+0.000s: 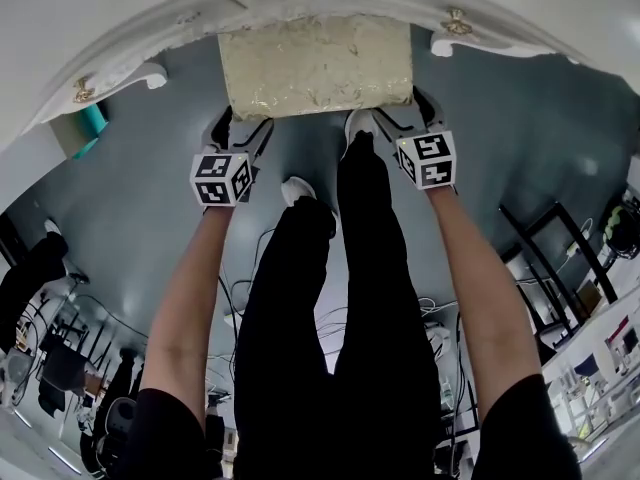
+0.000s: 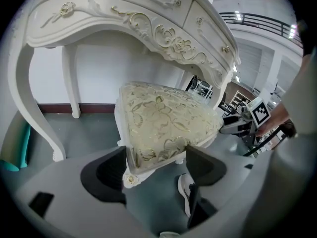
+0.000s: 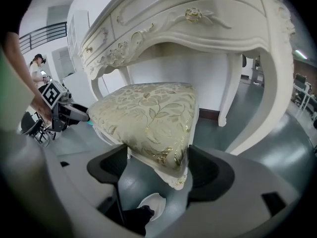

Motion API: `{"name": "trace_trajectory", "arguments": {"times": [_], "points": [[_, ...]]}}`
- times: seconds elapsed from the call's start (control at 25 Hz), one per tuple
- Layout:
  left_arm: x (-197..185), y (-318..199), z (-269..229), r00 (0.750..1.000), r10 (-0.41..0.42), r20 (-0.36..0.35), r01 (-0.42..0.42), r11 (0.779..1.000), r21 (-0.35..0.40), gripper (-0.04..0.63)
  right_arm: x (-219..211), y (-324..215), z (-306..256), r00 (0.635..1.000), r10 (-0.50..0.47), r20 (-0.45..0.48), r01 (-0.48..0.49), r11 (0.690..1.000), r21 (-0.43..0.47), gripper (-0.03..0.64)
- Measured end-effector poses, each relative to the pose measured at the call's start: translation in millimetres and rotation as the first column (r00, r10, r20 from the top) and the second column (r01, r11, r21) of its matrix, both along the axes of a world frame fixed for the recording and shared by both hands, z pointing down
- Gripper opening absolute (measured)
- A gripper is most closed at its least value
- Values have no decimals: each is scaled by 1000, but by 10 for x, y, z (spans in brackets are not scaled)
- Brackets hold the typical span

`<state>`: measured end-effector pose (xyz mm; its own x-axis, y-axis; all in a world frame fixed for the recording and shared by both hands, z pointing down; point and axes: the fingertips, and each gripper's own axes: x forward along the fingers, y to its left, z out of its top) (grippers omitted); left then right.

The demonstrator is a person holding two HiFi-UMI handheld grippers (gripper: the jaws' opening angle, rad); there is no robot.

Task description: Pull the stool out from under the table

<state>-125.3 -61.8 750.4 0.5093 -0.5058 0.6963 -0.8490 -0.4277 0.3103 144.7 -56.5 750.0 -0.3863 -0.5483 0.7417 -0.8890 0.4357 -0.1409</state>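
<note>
The stool (image 1: pixel 315 63) has a gold-patterned cushion and a white carved frame; its near edge sticks out from under the white ornate table (image 1: pixel 120 38). My left gripper (image 1: pixel 240 128) is at the stool's near left corner. In the left gripper view the jaws of that gripper (image 2: pixel 156 165) close on the corner of the stool (image 2: pixel 163 123). My right gripper (image 1: pixel 398 118) holds the near right corner. In the right gripper view the corner of the stool (image 3: pixel 148 118) sits between the jaws of that gripper (image 3: pixel 158 165). The stool's far end is hidden under the table.
The person's black-trousered legs and white shoes (image 1: pixel 297 190) stand just before the stool. Curved table legs (image 2: pixel 37 118) (image 3: pixel 257 113) flank it. A teal object (image 1: pixel 92 120) lies at the left. Cables (image 1: pixel 240 298) and a black frame (image 1: pixel 550 238) are behind the person.
</note>
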Motion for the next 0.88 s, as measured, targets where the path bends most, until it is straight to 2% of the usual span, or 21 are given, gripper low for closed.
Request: {"name": "trace_trajectory", "arguments": {"times": [0.32, 0.48, 0.68, 0.88], "points": [[-19, 181, 23, 1000, 6, -11, -6, 1000, -7, 379, -9, 170, 59, 1000, -4, -20, 4, 1000, 2, 387], [-5, 282, 27, 1000, -9, 9, 9, 1000, -19, 379, -2, 278, 63, 999, -6, -32, 5, 1000, -12, 387], [-20, 484, 49, 999, 28, 26, -27, 999, -37, 377, -17, 505, 97, 999, -12, -51, 10, 999, -46, 387], [-52, 656, 74, 999, 27, 46, -24, 999, -47, 377, -52, 662, 117, 996, -27, -85, 22, 998, -63, 387]]}}
